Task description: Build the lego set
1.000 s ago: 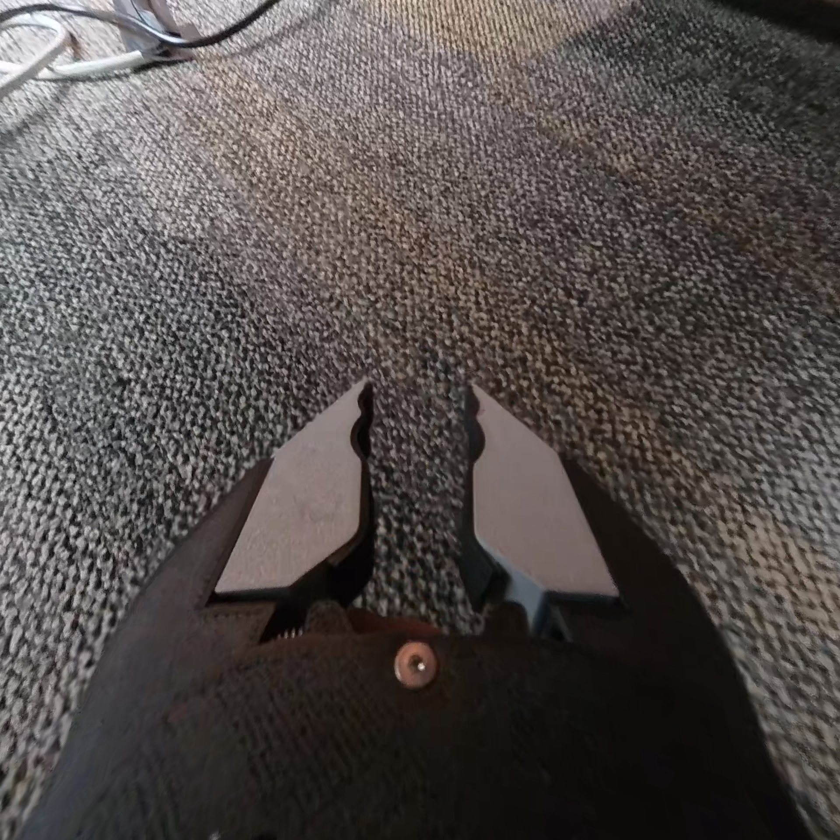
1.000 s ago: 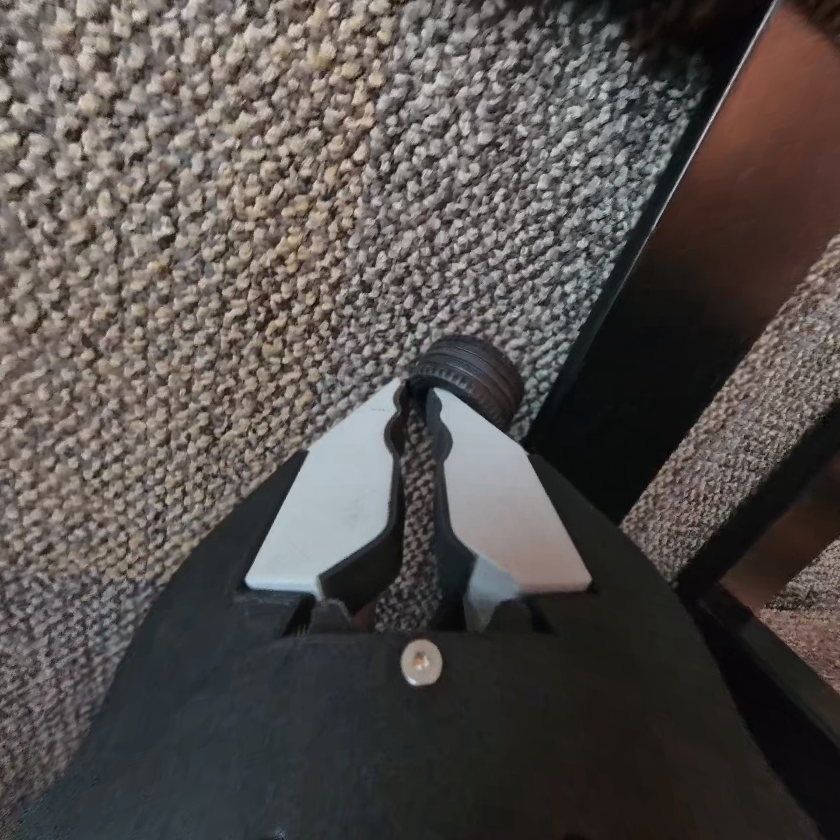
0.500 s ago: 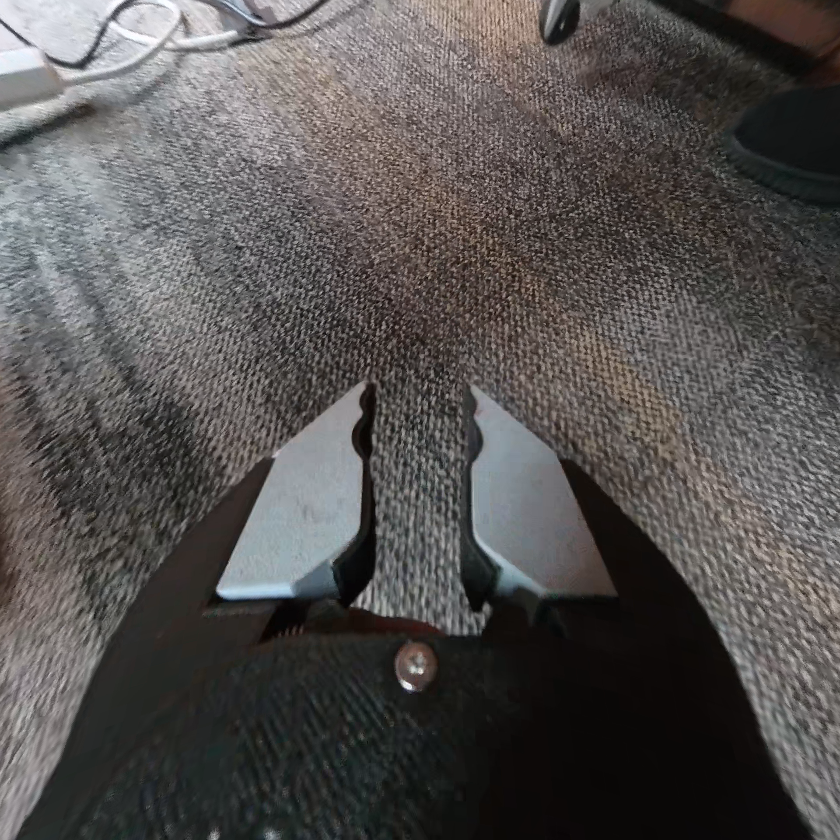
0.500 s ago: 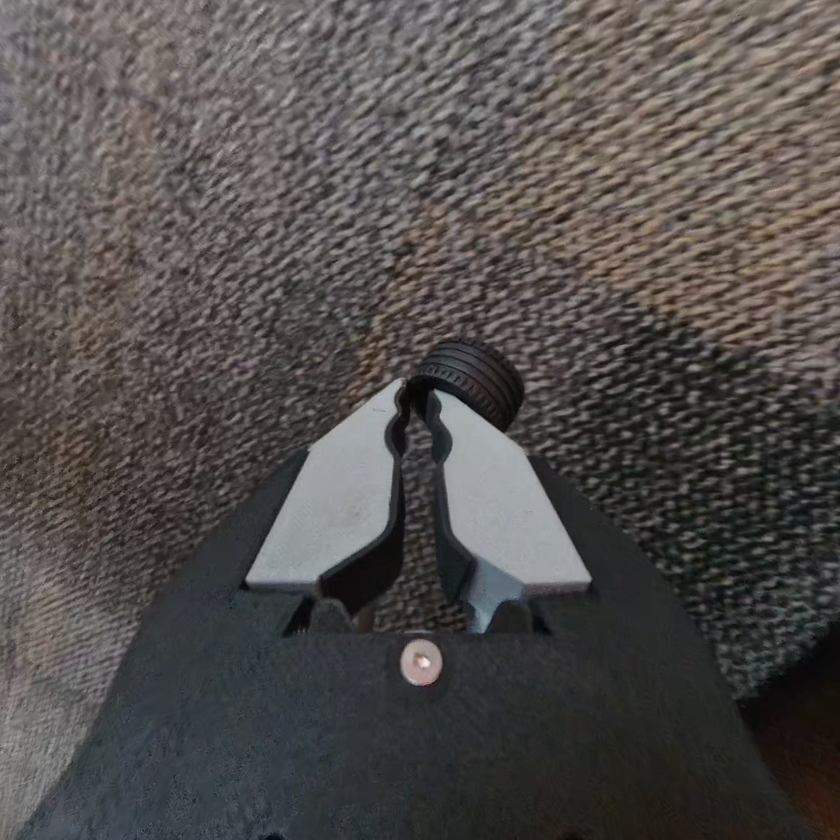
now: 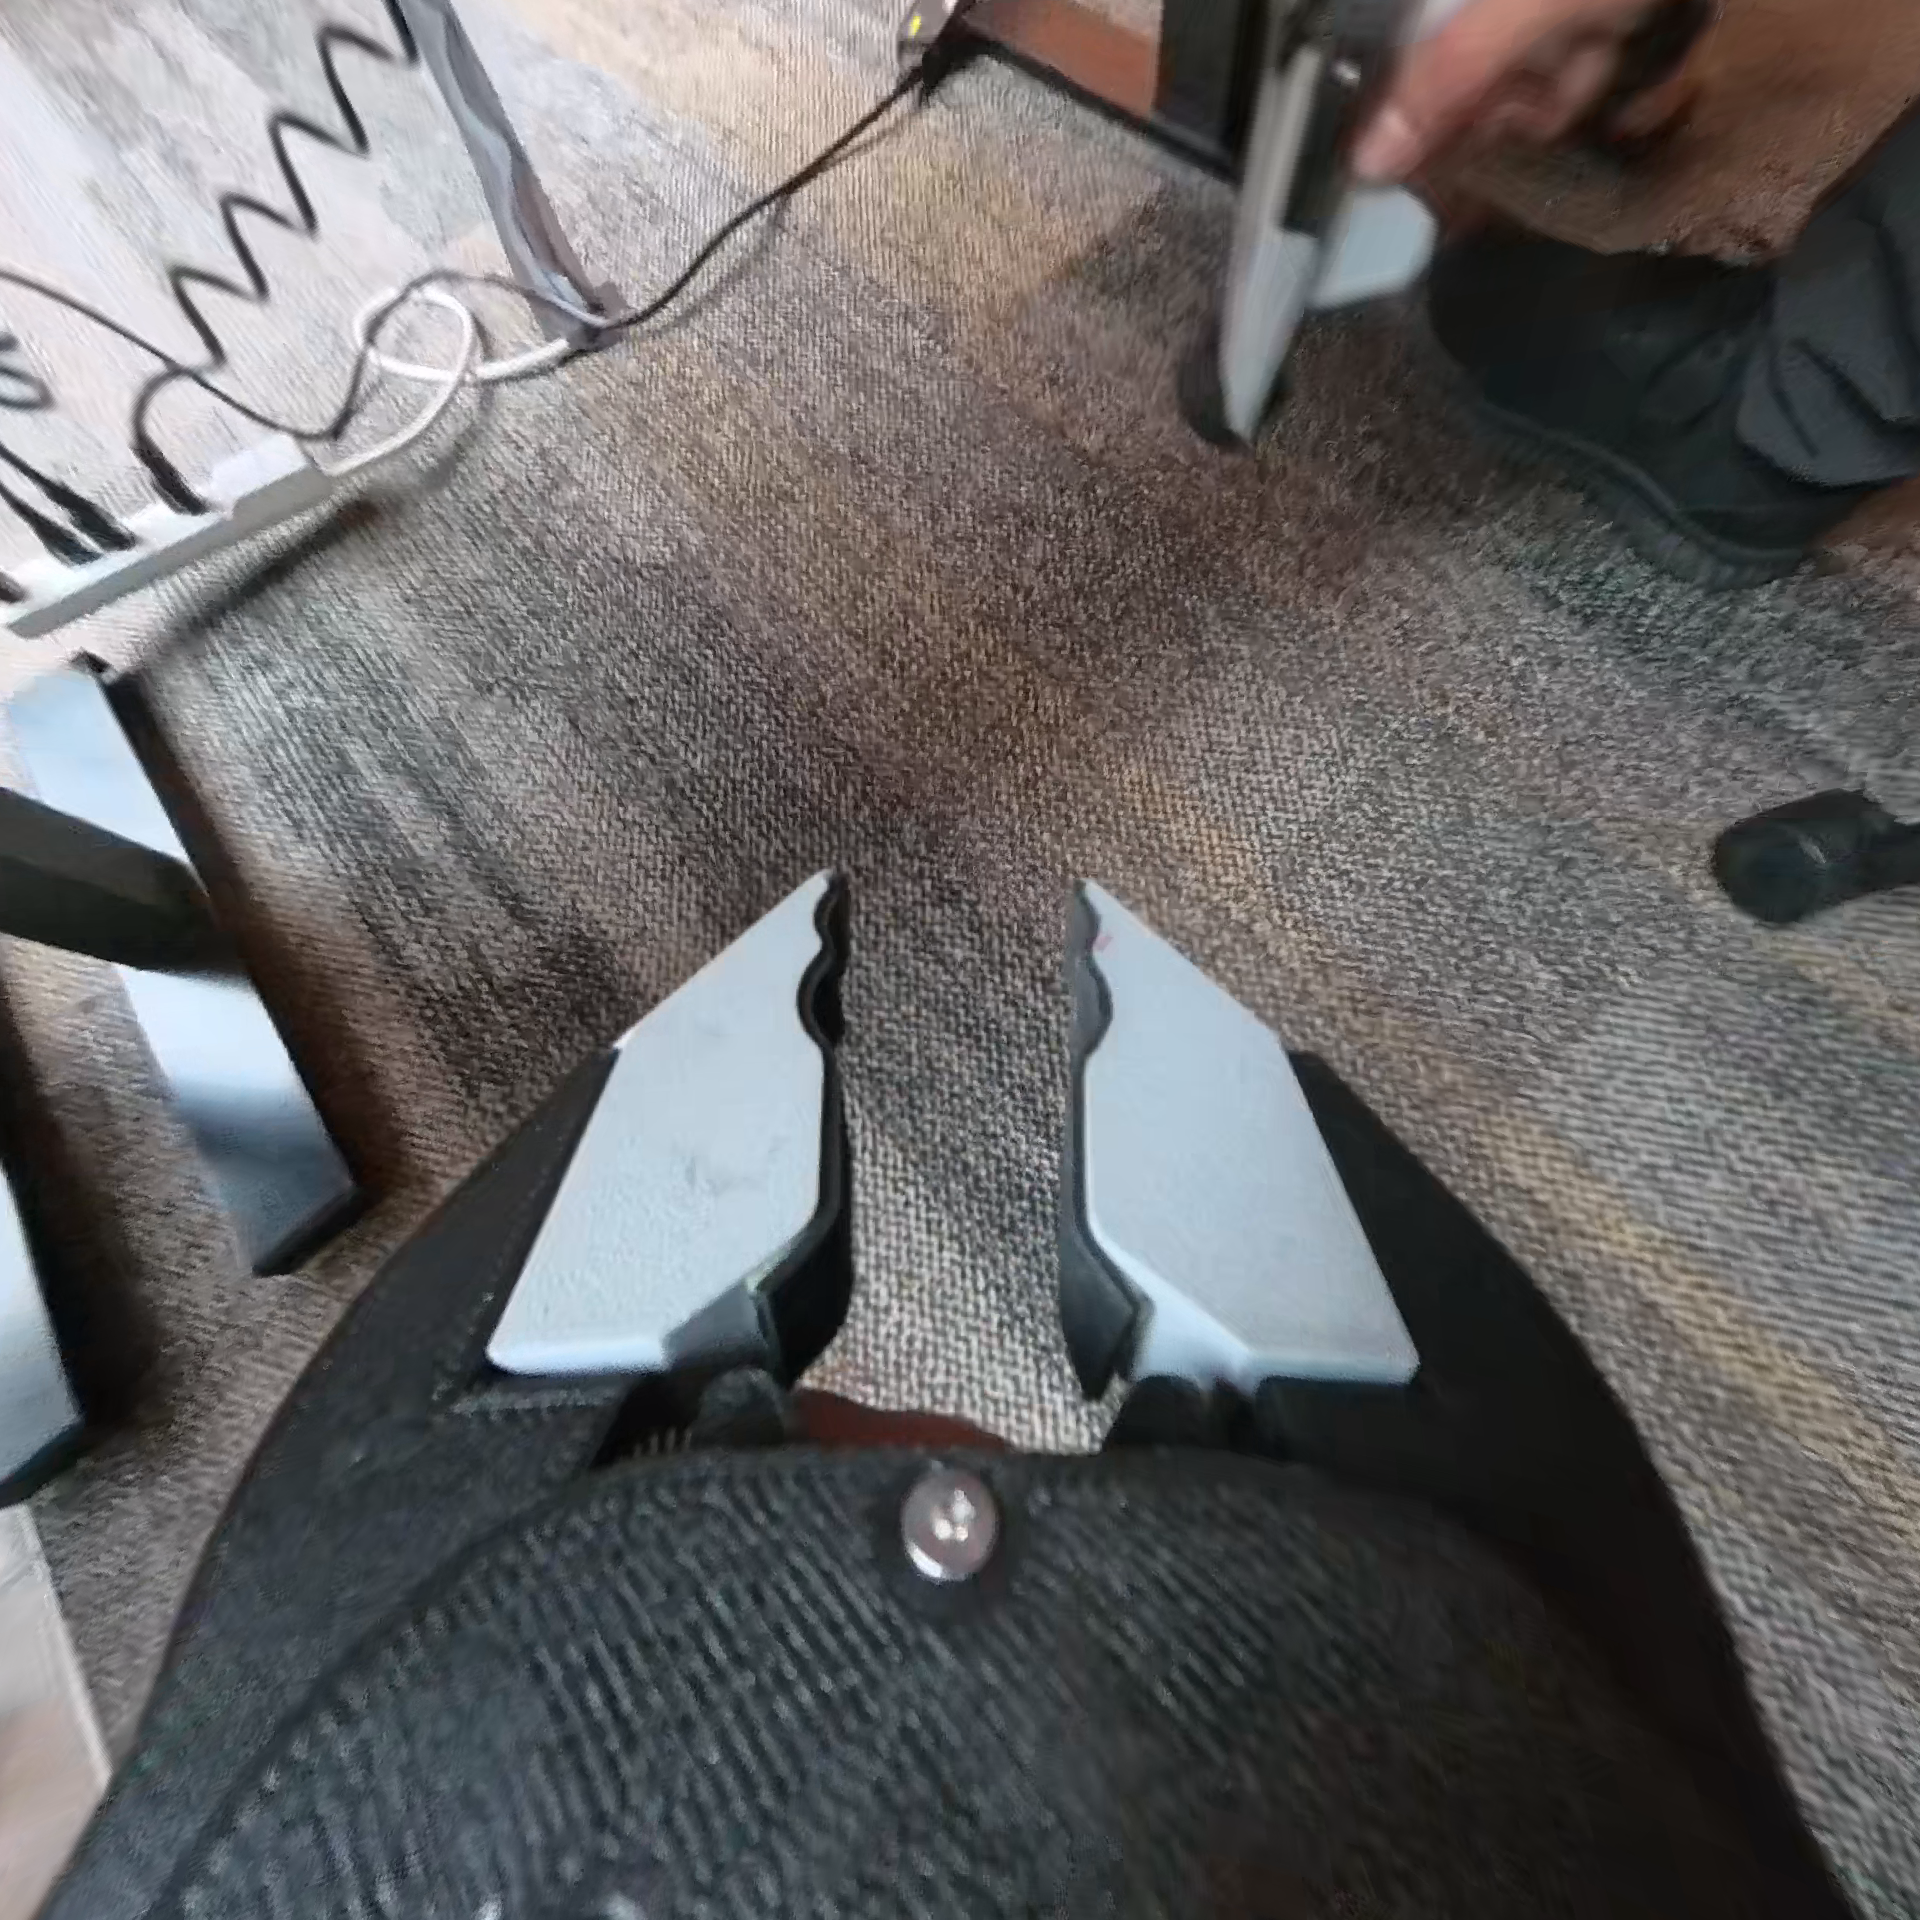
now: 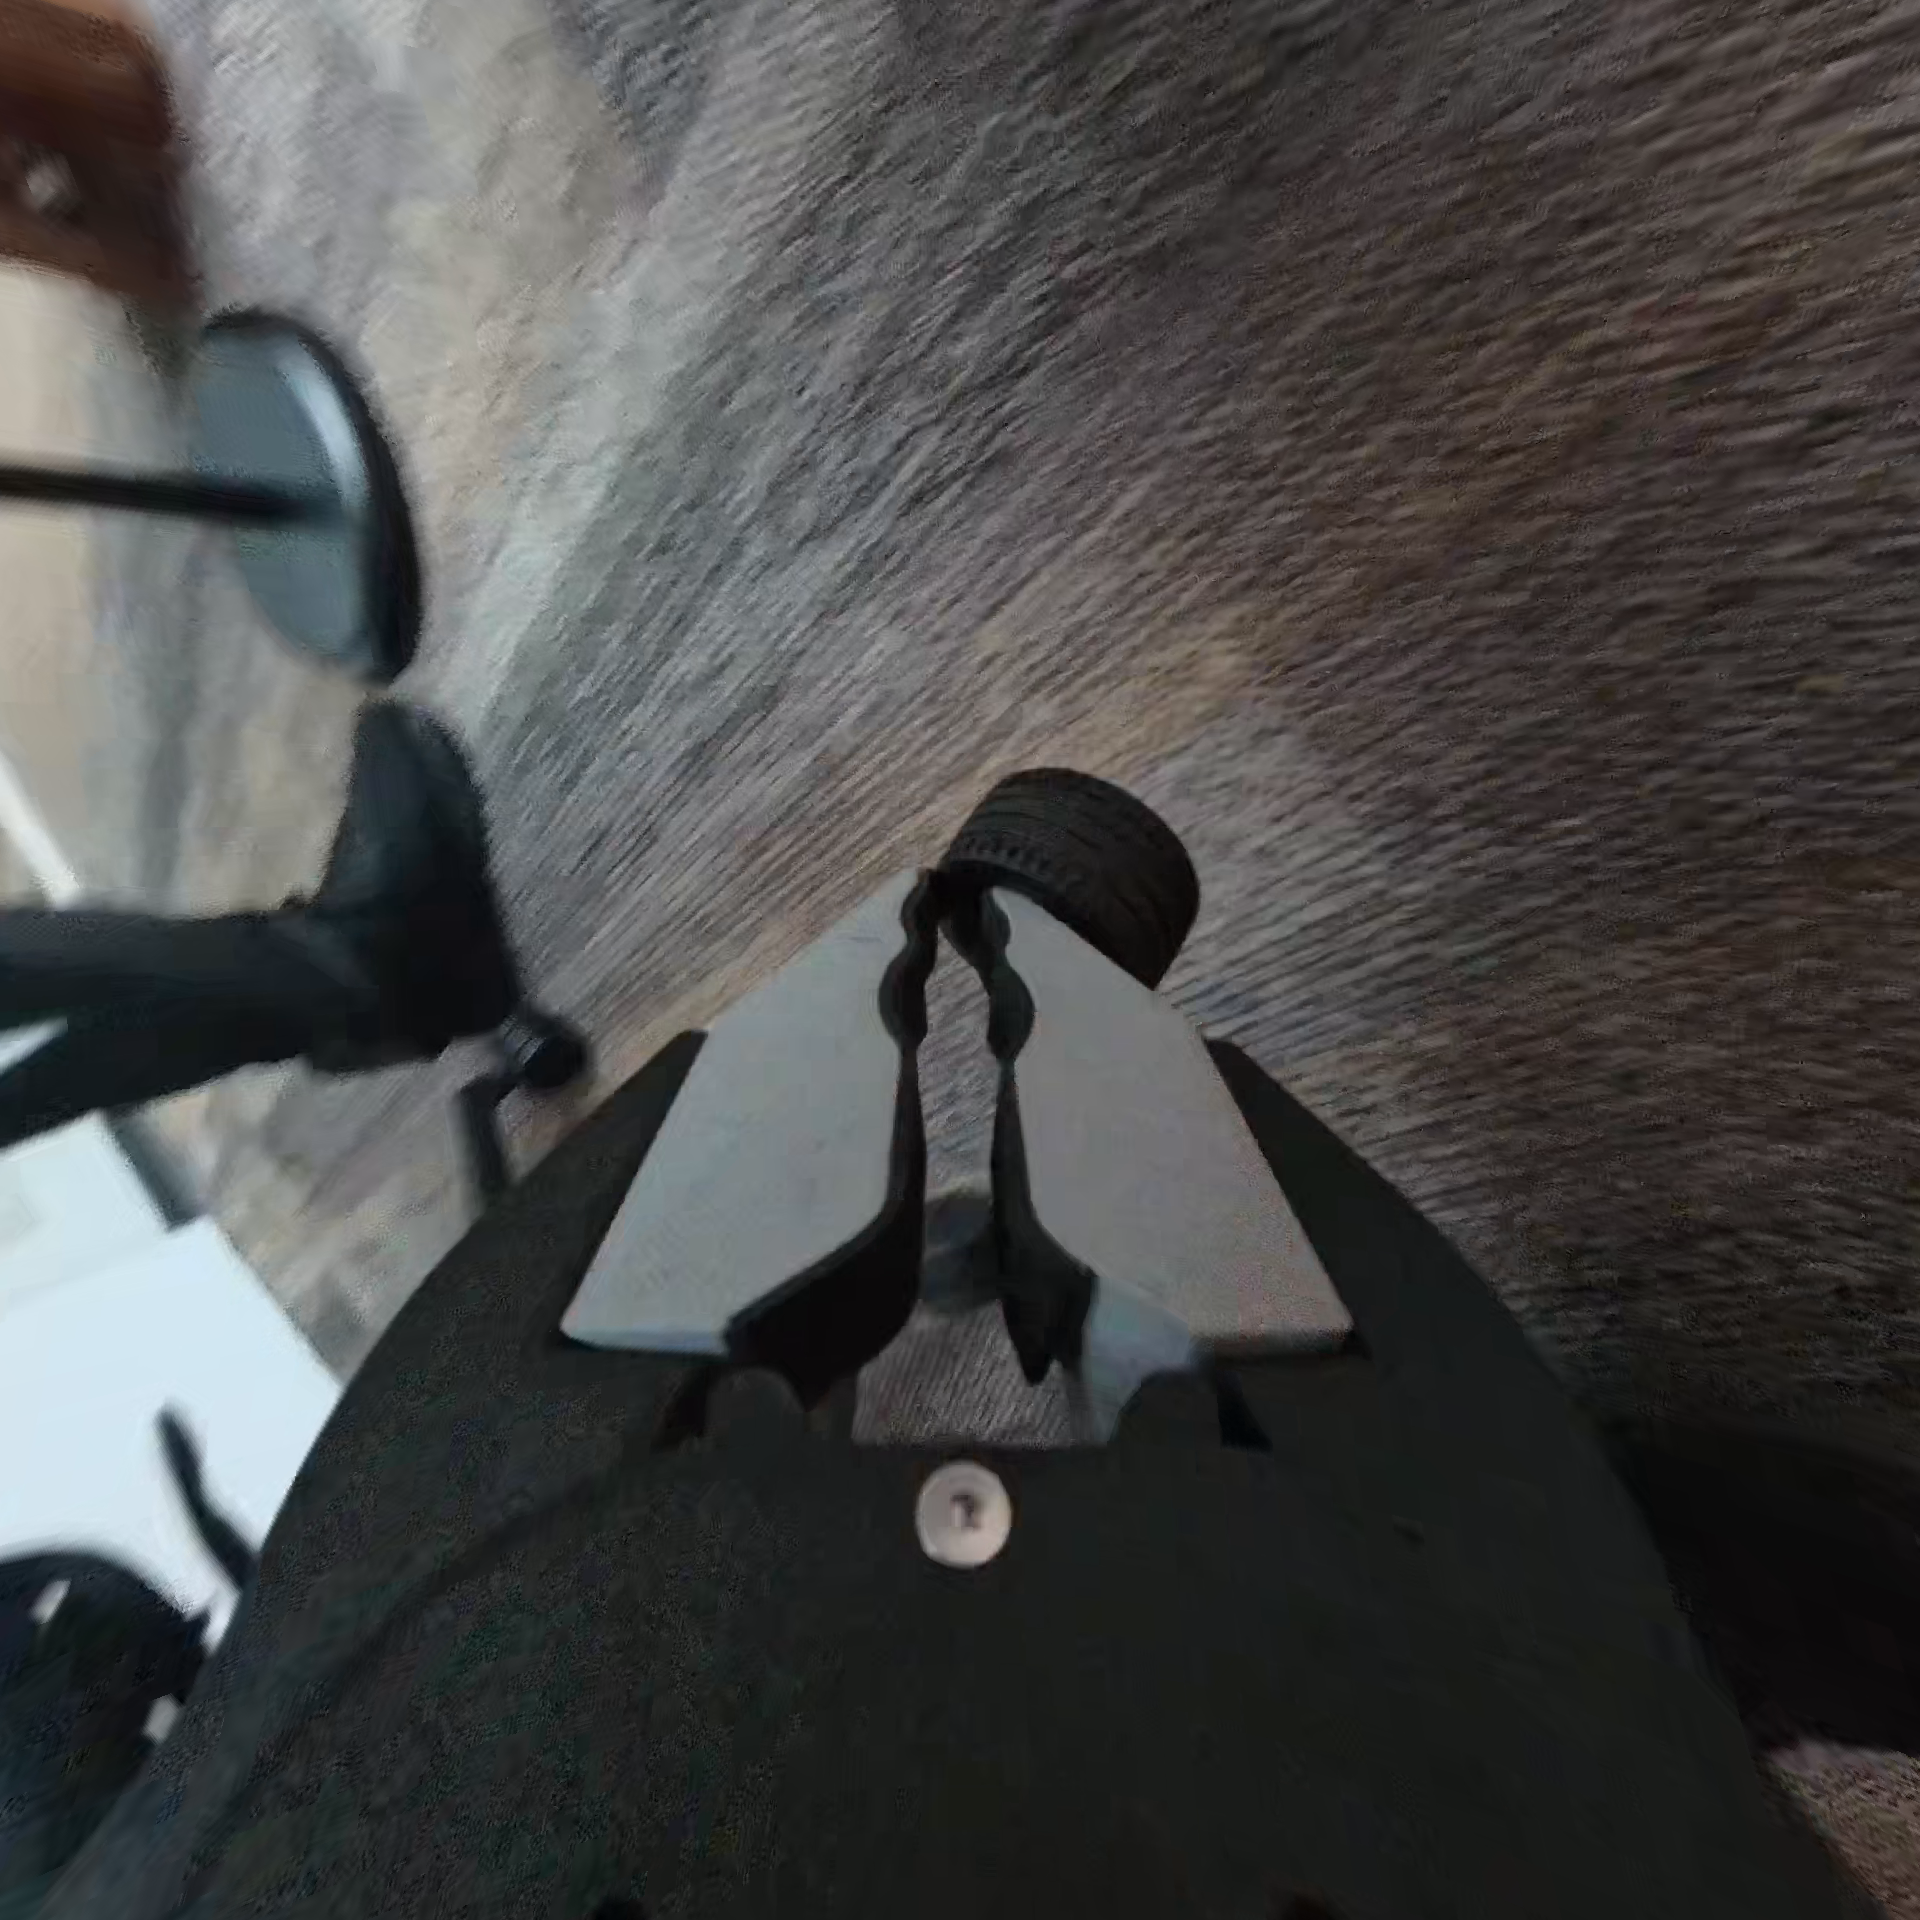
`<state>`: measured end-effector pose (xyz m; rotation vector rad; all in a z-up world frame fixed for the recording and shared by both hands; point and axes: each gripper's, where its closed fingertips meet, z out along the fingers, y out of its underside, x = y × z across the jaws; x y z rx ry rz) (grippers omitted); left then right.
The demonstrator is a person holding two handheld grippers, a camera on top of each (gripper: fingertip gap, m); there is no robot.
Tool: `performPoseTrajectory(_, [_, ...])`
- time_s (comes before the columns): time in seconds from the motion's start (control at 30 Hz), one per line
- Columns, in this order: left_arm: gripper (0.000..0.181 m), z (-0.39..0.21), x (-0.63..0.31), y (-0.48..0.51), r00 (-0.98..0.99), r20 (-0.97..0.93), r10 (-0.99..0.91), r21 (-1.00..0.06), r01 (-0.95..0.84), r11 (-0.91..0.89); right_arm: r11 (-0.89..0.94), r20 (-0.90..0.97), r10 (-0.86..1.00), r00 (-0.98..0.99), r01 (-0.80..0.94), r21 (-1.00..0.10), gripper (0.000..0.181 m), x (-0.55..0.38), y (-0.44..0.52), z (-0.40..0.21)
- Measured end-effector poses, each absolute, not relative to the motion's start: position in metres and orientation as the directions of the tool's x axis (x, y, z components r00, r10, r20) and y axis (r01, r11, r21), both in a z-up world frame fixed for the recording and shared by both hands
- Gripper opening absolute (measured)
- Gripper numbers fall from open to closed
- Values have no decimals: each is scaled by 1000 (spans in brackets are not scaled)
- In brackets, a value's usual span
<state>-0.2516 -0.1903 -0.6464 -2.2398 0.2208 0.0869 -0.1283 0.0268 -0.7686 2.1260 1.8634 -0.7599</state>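
Here, right claw (image 6: 961, 902) pinches tyre (image 6: 1091, 868), rim hidden; left claw (image 5: 956, 914) spread, empty; carpet (image 6: 1351, 416) blurred.

both wrist views look down along their fingers at the carpet (image 5: 935, 644); the left view also catches the right gripper (image 5: 1252, 416) far off.

No readable text, labels or numbers anywhere ahead of my grippers; both views are too blurred.
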Motion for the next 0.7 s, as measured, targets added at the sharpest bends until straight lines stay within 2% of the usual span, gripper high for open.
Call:
performPoseTrajectory(0.07, [40, -611, -241, -193, 973, -184, -141, -742, -231, -629, 9, -560, 822, -99, 987, -161, 4, -89, -38, -725])
performPoseTrajectory(0.17, [41, -560, -216, -207, 976, -186, -110, -684, -209, -699, 346, -536, 717, -445, 896, -280, 4, -49, -109, -645])
performPoseTrajectory(0.23, [44, -521, -188, -216, 987, -144, -67, -693, -149, -706, 442, -544, 598, -588, 809, -388, 5, -36, -147, -582])
performPoseTrajectory(0.3, [44, -482, -158, -224, 992, -125, -13, -718, -99, -689, 490, -471, 543, -695, 718, -494, 5, -27, -167, -525])
performPoseTrajectory(0.43, [48, -421, -86, -230, 998, -10, 61, -790, 30, -612, 363, -387, 452, -804, 562, -743, 5, -8, -193, -409])
performPoseTrajectory(0.53, [51, -368, -46, -226, 992, -41, 121, -891, 19, -454, 121, -457, 414, -787, 545, -829, 5, 3, -186, -340])
performPoseTrajectory(0.57, [53, -348, -29, -223, 990, -61, 125, -922, -8, -387, -2, -526, 344, -778, 559, -829, 5, 10, -185, -313])
performPoseTrajectory(0.63, [56, -314, 2, -219, 973, -180, 143, -945, -130, -300, -185, -655, 167, -737, 629, -755, 4, 22, -184, -273])
performPoseTrajectory(0.7, [56, -290, 28, -213, 927, -354, 127, -902, -302, -308, -211, -735, -2, -678, 718, -663, 4, 33, -192, -252])
